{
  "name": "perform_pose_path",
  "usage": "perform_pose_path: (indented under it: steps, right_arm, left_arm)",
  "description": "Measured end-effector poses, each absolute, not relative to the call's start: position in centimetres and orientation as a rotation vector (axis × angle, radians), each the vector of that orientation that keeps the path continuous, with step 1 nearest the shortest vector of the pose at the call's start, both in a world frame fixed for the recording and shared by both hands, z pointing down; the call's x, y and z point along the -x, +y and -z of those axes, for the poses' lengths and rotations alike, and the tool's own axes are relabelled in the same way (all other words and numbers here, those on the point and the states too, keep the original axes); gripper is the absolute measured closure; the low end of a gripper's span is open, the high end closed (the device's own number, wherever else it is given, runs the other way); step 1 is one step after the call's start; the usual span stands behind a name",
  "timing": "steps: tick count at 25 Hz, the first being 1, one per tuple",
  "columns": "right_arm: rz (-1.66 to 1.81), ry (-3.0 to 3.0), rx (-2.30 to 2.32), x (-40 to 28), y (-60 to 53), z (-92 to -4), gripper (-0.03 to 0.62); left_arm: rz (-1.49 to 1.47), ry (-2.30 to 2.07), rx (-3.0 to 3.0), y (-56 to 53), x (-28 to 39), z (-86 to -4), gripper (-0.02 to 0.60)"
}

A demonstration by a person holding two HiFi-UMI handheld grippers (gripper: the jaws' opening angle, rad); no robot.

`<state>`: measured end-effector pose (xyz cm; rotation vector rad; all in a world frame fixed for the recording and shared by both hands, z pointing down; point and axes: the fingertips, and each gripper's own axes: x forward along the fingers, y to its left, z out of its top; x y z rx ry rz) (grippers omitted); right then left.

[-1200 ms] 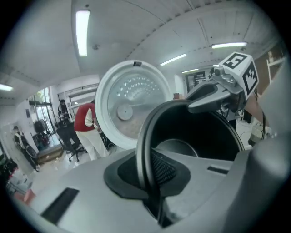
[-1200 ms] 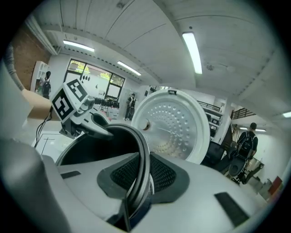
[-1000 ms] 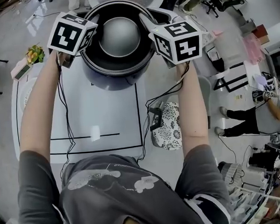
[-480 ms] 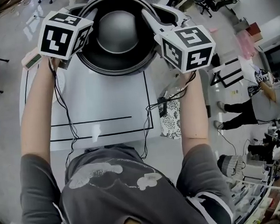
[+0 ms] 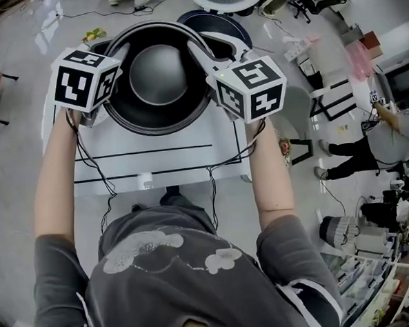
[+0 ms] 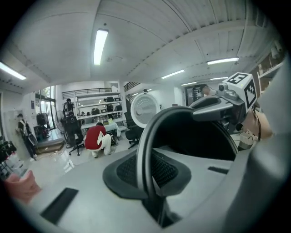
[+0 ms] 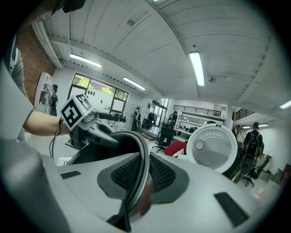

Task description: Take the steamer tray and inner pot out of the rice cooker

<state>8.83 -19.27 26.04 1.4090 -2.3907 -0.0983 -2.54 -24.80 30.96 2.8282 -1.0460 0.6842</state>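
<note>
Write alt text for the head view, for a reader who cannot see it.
A person grips a dark inner pot by its rim, left gripper and right gripper shut on opposite sides, over a white table. The rice cooker stands just beyond it.

The inner pot [image 5: 158, 76] at upper centre looks like dark metal, dully sheened, with a glossy rim. My right gripper [image 7: 141, 175] is smooth matt grey plastic; its pads [image 7: 163, 175] are rough-textured, perhaps rubber.

Arms outstretched; left gripper [image 5: 117, 59], right gripper [image 5: 202, 53] fingers pinched on inner pot [image 5: 158, 79], seemingly tilted down.
</note>
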Motion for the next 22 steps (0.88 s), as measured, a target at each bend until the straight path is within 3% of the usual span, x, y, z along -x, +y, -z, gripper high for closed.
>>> perform_pose_path:
  steps: [12, 22]
  right_arm:
    - [-0.156, -2.298, -1.346, -5.4, -15.2, -36.4, 0.51]
    - [-0.304, -2.229, -1.302, -7.2, -14.9, -42.9, 0.508]
  left_arm:
    - [-0.772, -0.853, -2.653, -19.9, 5.9, -42.0, 0.537]
    - [-0.88, -0.778, -2.571, -18.9, 4.3, -47.4, 0.532]
